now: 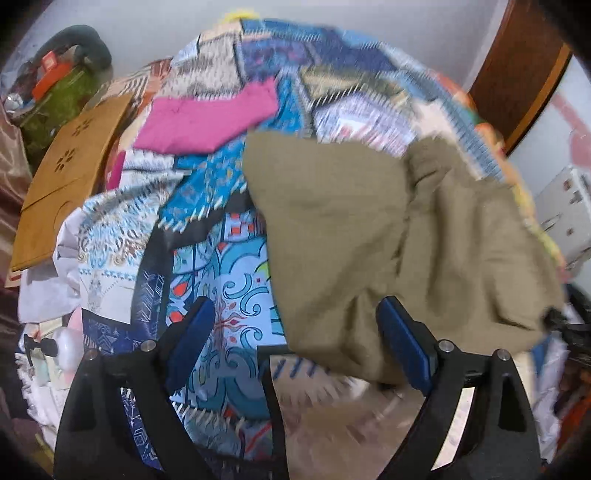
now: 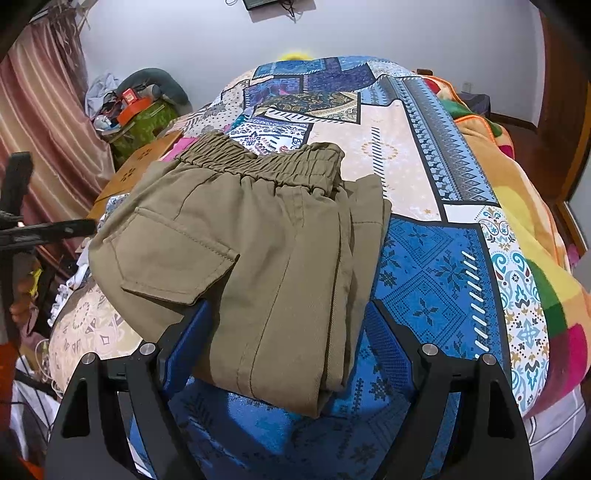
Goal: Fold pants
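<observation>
Olive-khaki pants [image 2: 258, 236] lie folded on the patterned bedspread [image 2: 436, 266], elastic waistband toward frame top, flap pocket lower left.

pants [image 2: 258, 236]: plain olive-khaki, stitching in the same tone
bedspread [image 2: 436, 280]: patchwork print in blues, cream and white, with diamond, paisley and floral motifs and orange-red accents
blanket [image 2: 532, 221]: blocks of orange, yellow, green and magenta
pink garment [image 1: 207, 118]: solid magenta-pink
wooden board [image 1: 70, 166]: honey brown with cut-out flower shapes
curtain [image 2: 44, 122]: dusty rose with paler stripes
green bag [image 2: 147, 122]: mossy green, mottled
left gripper [image 1: 295, 332]: black frame, blue pads
right gripper [image 2: 291, 332]: black frame, blue textured pads
wall [image 2: 406, 33]: pale grey-white
</observation>
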